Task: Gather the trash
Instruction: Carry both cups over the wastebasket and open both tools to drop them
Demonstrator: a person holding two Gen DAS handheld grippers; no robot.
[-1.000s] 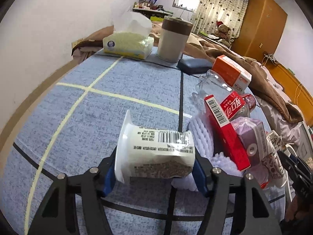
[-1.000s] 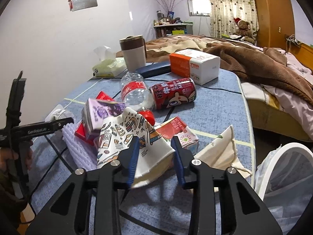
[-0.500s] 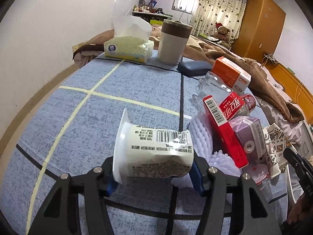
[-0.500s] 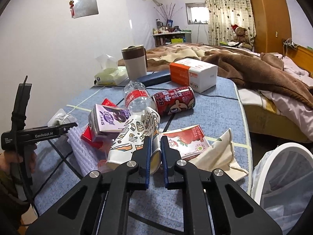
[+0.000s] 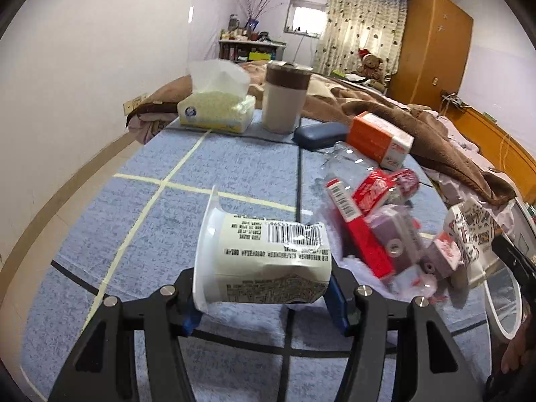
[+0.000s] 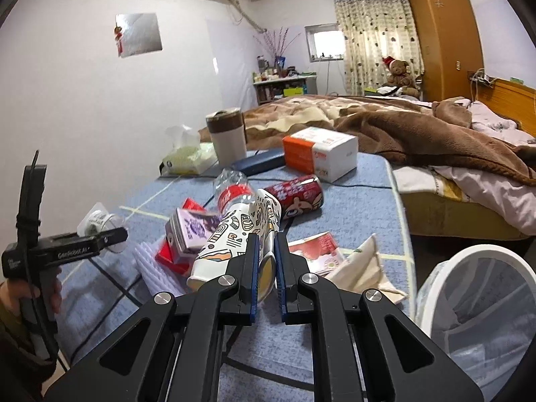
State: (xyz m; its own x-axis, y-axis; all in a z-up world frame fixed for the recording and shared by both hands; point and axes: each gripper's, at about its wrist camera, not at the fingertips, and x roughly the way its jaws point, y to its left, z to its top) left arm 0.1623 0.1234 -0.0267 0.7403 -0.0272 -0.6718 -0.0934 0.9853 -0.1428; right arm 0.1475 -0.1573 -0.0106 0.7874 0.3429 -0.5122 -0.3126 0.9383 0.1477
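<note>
My left gripper (image 5: 264,296) is shut on a white yogurt cup (image 5: 264,264) lying sideways with its barcode label up, held just above the blue table mat (image 5: 234,164). In the right wrist view the same cup (image 6: 100,221) shows at the left gripper's tip. My right gripper (image 6: 266,268) is shut on the flattened rim of a patterned paper cup (image 6: 234,241), lifted off the pile. The patterned cup (image 5: 469,234) also shows at the right of the left wrist view. A white-rimmed trash bin (image 6: 482,305) with a liner stands at lower right.
Loose trash lies on the mat: a red can (image 6: 298,196), a clear bottle (image 6: 231,186), a purple carton (image 6: 189,231), a red box (image 5: 355,224), flattened cartons (image 6: 318,251). At the back stand a tissue pack (image 5: 217,110), a mug (image 5: 284,97), an orange-white box (image 6: 318,154).
The right gripper closed on the patterned cup's rim and lifted it. The left gripper rose a little with the yogurt cup in it.
</note>
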